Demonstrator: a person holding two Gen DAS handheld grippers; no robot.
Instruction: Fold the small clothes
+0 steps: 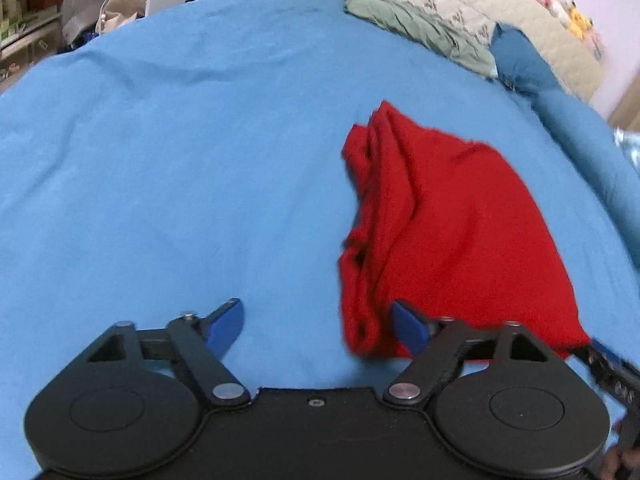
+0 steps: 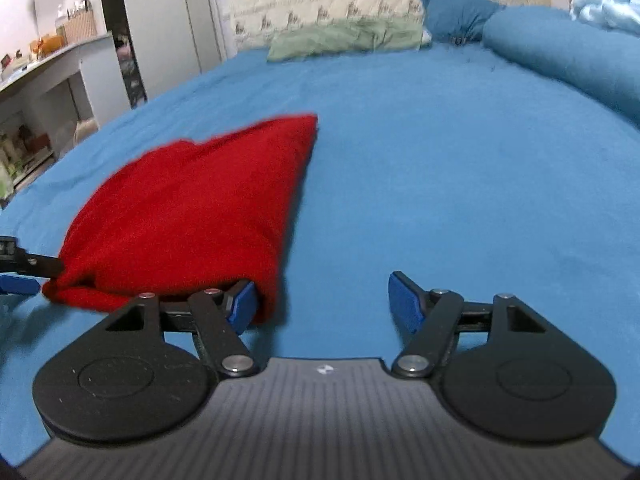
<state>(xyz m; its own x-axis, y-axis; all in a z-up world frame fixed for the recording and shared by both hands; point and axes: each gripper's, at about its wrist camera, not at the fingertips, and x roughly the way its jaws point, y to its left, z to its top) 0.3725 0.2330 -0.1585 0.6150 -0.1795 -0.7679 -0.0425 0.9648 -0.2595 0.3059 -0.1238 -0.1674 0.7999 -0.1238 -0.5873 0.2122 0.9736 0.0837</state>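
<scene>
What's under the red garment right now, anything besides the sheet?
The red garment lies bunched on the blue bedsheet, and only sheet shows around its edges. Whatever sits beneath its folds is covered. Both claws, left and right, are open beside it.

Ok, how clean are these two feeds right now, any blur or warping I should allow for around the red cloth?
Left wrist view: the red cloth is smeared along its edges, motion blur; the bed sheet bulges from fisheye warping. Right wrist view: the cloth's top edge is soft too, the far pillow looks hazy, and the right claw stays sharp. Lighting is even, no glare.
</scene>
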